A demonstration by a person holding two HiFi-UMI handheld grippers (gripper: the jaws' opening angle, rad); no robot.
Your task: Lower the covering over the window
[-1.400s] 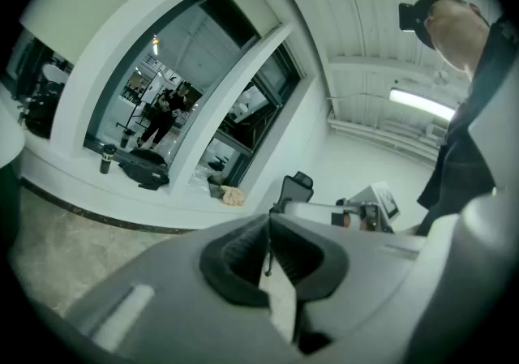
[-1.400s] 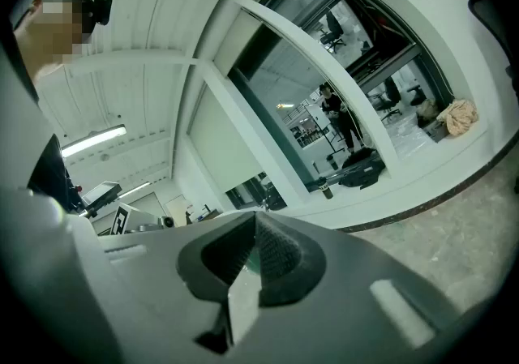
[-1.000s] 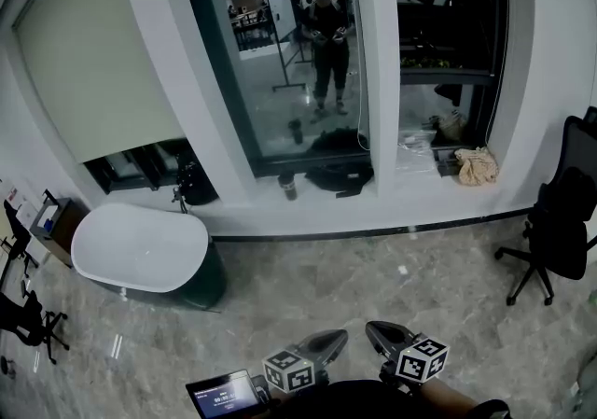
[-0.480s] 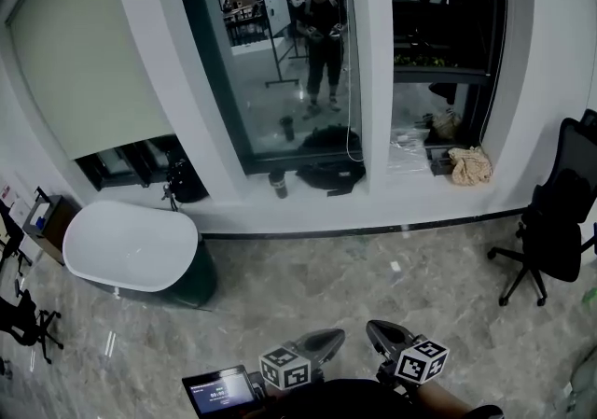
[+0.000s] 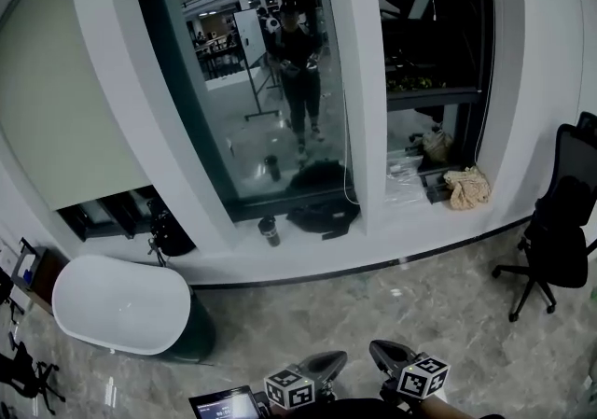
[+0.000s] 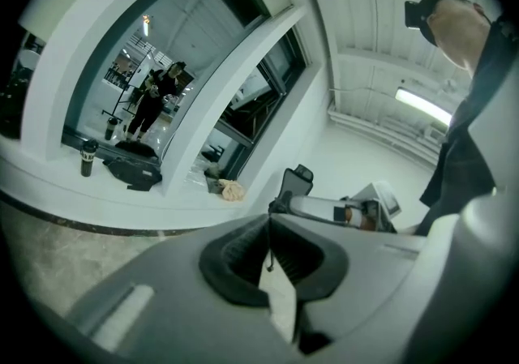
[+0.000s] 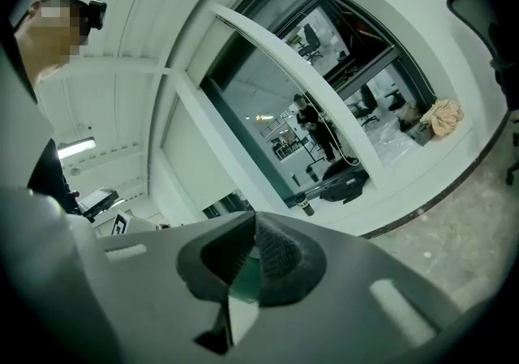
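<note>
The wall ahead has three windows. A beige roller blind (image 5: 47, 118) covers most of the left one. The middle window (image 5: 252, 81) is uncovered, and its glass reflects a standing person. A thin cord (image 5: 345, 151) hangs by the white pillar at its right edge. Both grippers sit low at the bottom of the head view, far from the windows. My left gripper (image 5: 334, 360) (image 6: 269, 229) is shut with nothing between its jaws. My right gripper (image 5: 379, 350) (image 7: 253, 229) is shut and empty too.
A black bag (image 5: 322, 212), a dark cup (image 5: 269, 230) and a beige cloth (image 5: 466, 188) lie on the window sill. A white oval tub (image 5: 121, 305) stands at the left. A black office chair (image 5: 560, 230) stands at the right. A small screen (image 5: 224, 405) shows by my left gripper.
The windows have grown larger and slid down-left in the head view as the view nears them. Both grippers stay shut at the bottom edge.
</note>
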